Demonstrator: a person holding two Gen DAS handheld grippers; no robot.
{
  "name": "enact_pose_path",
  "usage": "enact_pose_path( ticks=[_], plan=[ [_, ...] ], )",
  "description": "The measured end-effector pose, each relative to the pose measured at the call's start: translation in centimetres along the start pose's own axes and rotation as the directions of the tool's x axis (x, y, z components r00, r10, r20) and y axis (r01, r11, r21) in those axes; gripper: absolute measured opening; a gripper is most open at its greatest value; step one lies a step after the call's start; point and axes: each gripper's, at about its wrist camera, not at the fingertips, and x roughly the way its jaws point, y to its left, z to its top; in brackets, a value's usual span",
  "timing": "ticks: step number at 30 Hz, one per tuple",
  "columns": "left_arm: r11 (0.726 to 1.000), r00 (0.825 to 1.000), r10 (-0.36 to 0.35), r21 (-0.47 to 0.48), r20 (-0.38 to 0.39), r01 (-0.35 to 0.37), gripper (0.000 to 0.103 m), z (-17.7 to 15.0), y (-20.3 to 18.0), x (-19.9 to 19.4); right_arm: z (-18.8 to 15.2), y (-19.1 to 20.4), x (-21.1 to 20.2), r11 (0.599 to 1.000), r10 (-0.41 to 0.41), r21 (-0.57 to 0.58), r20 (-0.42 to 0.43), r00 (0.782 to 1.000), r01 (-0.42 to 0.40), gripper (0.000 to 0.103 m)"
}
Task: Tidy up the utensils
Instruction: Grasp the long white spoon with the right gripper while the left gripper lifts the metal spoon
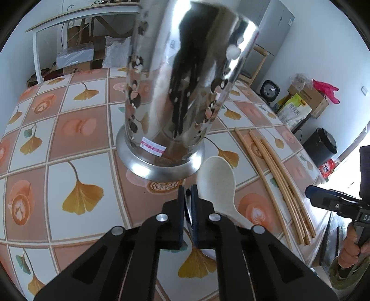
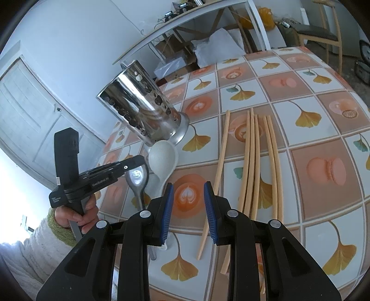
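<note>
My left gripper (image 1: 187, 188) is shut on a metal spoon (image 1: 188, 209), which shows edge-on as a thin strip between the pads. In the right wrist view the left gripper (image 2: 136, 163) pinches the metal spoon (image 2: 137, 179) at its bowl, with the handle trailing toward the table's near edge. A white spoon (image 1: 216, 183) (image 2: 163, 159) lies just right of it, bowl toward the perforated steel utensil holder (image 1: 175, 92) (image 2: 138, 111). Several wooden chopsticks (image 1: 277, 180) (image 2: 252, 162) lie side by side further right. My right gripper (image 2: 188, 185) (image 1: 311, 193) stands open above the tablecloth, nothing between its blue pads.
The table (image 1: 81, 129) (image 2: 323, 115) carries a checked cloth with ginkgo leaves and coffee cups. A person's hand (image 2: 76, 215) in a fleecy sleeve holds the left gripper. Beyond the table stand a white desk (image 1: 69, 20), boxes and a fridge (image 1: 275, 30).
</note>
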Motion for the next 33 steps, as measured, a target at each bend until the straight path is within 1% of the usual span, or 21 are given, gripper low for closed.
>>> enact_pose_path(
  ticks=[7, 14, 20, 28, 33],
  plan=[
    [1.000, 0.999, -0.003, -0.014, 0.047, 0.004, 0.004, -0.3, 0.0, -2.7, 0.9, 1.0, 0.5, 1.000, 0.000, -0.030, 0.000, 1.000, 0.000, 0.028],
    [0.999, 0.996, 0.012, -0.050, 0.093, -0.007, 0.004, -0.9, 0.6, -5.5, 2.4, 2.3, 2.0, 0.997, 0.016, -0.078, -0.016, 1.000, -0.017, 0.028],
    [0.997, 0.991, 0.032, -0.078, 0.133, -0.021, 0.004, -1.2, 1.2, -7.8, 3.8, 3.5, 4.2, 0.991, 0.011, -0.132, -0.041, 0.999, -0.017, 0.034],
    [0.994, 0.984, 0.047, -0.109, 0.171, -0.029, 0.004, -1.5, 1.9, -10.0, 5.3, 4.4, 7.4, 0.976, -0.011, -0.217, -0.077, 0.997, -0.006, 0.035],
    [0.992, 0.981, 0.050, -0.120, 0.185, -0.028, 0.004, -1.6, 2.2, -10.8, 5.8, 4.5, 9.7, 0.967, -0.016, -0.253, -0.133, 0.991, -0.018, 0.035]
  ],
)
